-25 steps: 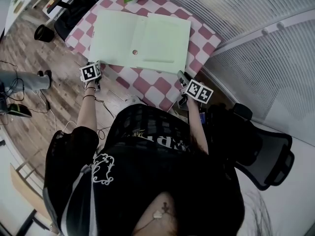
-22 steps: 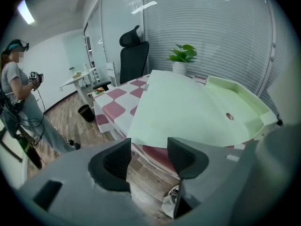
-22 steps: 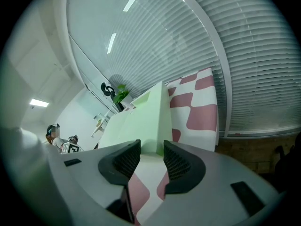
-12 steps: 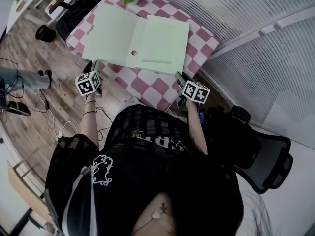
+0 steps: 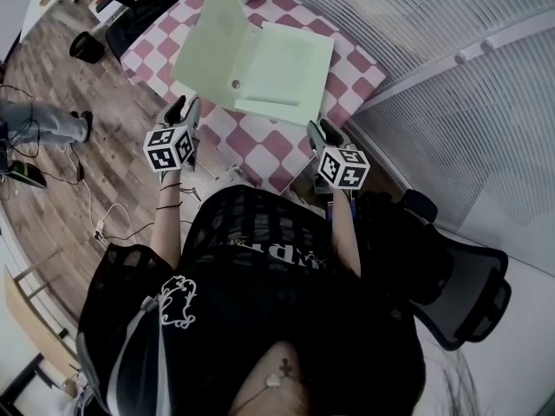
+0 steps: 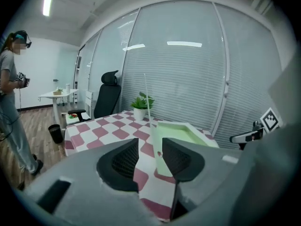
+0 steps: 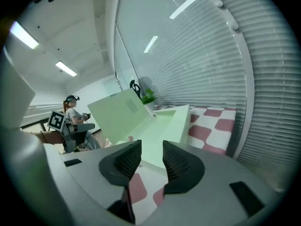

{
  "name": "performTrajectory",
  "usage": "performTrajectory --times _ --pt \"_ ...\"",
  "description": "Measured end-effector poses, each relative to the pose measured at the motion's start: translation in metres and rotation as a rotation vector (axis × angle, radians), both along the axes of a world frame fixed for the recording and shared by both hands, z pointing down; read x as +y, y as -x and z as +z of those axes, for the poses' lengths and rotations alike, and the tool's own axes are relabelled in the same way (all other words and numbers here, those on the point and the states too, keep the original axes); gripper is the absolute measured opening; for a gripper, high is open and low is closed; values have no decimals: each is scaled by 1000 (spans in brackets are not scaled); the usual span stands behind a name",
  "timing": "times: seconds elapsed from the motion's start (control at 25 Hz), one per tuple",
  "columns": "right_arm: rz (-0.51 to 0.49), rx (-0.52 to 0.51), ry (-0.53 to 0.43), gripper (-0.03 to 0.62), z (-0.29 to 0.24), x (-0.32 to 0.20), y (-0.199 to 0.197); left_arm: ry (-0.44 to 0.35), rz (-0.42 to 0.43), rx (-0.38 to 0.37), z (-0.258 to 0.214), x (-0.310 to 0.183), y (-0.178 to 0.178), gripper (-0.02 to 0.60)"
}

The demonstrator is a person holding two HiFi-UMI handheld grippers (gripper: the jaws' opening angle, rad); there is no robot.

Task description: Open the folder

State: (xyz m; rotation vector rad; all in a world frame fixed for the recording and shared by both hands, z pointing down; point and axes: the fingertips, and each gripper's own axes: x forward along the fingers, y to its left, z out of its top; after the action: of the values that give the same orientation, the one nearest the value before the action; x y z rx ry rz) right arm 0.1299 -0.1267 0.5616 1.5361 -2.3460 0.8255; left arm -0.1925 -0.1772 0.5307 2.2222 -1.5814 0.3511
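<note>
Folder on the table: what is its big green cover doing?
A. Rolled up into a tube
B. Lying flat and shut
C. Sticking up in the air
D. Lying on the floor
C: the folder lies on the checkered table with its left cover tilted up off the table, and the other half lies flat.

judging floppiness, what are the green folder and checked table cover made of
Folder: thin plastic or card, matte pale green. Its raised cover shows edge-on as a thin line in the left gripper view. Checked table cover: probably cloth or vinyl, lying flat; can't tell which.
</note>
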Motion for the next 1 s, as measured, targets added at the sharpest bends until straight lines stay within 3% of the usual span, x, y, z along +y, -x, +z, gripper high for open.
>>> performTrajectory --times 0.12,0.32,0.52,0.84,1.0 --pt "-5 -30 -68 106 -28 8 1 -58 45 13 -23 12 -27 166" --pt "-62 17 -161 72 -68 17 14 -151 160 21 -60 34 -76 166" --pt "-103 -30 -230 52 -97 30 38 -188 272 -15 -77 53 -114 166" --pt "-122 11 -236 43 -100 39 49 -168 364 -4 -76 78 -130 164" --pt "-98 32 -230 43 -100 45 56 -184 466 -78 -69 101 -130 138"
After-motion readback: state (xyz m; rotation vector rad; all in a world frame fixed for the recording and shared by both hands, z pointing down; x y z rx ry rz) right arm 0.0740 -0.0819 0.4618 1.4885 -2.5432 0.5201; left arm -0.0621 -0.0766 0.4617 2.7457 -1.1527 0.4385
